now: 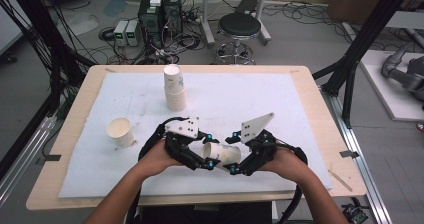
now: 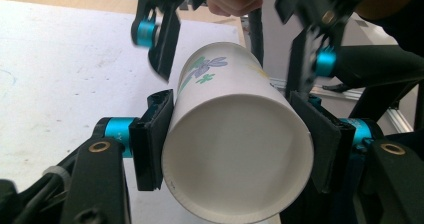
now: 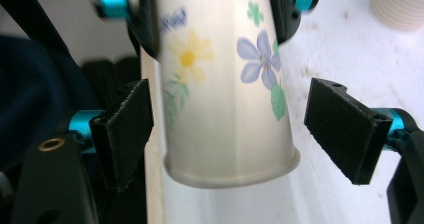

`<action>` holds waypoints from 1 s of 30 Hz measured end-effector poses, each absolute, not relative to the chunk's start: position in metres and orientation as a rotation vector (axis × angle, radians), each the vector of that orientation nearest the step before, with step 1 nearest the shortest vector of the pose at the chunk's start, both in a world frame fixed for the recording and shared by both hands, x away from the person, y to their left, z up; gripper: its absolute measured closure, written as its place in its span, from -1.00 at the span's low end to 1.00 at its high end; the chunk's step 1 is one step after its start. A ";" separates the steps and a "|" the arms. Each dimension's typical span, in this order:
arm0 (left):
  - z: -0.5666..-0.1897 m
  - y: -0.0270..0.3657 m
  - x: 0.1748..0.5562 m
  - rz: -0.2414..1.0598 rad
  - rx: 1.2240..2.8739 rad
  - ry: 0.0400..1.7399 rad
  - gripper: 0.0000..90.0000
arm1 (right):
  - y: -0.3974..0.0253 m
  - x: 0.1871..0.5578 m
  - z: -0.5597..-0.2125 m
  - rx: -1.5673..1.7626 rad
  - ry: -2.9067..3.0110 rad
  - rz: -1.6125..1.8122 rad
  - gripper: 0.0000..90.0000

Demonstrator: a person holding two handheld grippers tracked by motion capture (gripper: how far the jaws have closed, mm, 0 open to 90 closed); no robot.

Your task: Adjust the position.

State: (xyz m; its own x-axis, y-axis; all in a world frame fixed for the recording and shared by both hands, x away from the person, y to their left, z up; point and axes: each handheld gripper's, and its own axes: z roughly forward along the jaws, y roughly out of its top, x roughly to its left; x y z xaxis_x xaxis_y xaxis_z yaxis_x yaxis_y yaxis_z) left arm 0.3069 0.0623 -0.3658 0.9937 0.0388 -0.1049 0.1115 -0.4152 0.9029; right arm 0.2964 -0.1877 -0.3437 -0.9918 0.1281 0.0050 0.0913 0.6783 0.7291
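Low in the middle of the high view, a white paper cup printed with blue and yellow flowers (image 1: pixel 223 154) lies on its side in the air between the two tools, just above the white foam mat (image 1: pixel 260 99) that covers the pale wooden table (image 1: pixel 305 76). Its long axis runs across the frame, from the left gripper (image 1: pixel 207 160) toward the right gripper (image 1: pixel 235 165).

In the left gripper view, the left gripper's black pads (image 2: pixel 150 139) press both sides of the cup near one end, and the camera looks straight at that round end; this gripper is clamped on the cup and carries it.

In the right gripper view, the right gripper's pads (image 3: pixel 125 129) stand spread on either side of the cup's rolled rim, with a clear gap at each side, so it holds nothing. The cup already sits between those jaws, rim end toward the right hand, so a handover would likely need only a straight squeeze across the cup's width.

Toward the upper left of the high view stands a stack of white paper cups (image 1: pixel 174 86), and a single cream paper cup (image 1: pixel 120 130) stands upright at mid left.
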 end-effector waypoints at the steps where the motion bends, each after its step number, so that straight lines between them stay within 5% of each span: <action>1: -0.366 0.063 0.307 -0.081 1.984 0.108 -0.18 | -0.190 0.296 -0.343 0.184 2.822 1.251 -0.59; 30: -0.380 0.083 0.304 -0.033 1.795 0.143 -0.18 | -0.233 0.285 -0.380 0.374 2.560 1.641 -0.59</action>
State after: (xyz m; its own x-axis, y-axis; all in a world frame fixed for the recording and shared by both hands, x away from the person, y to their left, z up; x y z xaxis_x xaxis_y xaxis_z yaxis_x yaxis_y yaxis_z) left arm 0.3035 0.0835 -0.3797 0.9918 0.0798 -0.0996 0.1150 -0.2205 0.9686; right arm 0.2850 -0.2333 -0.3800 -0.9673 0.2452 0.0652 0.1617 0.3973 0.9033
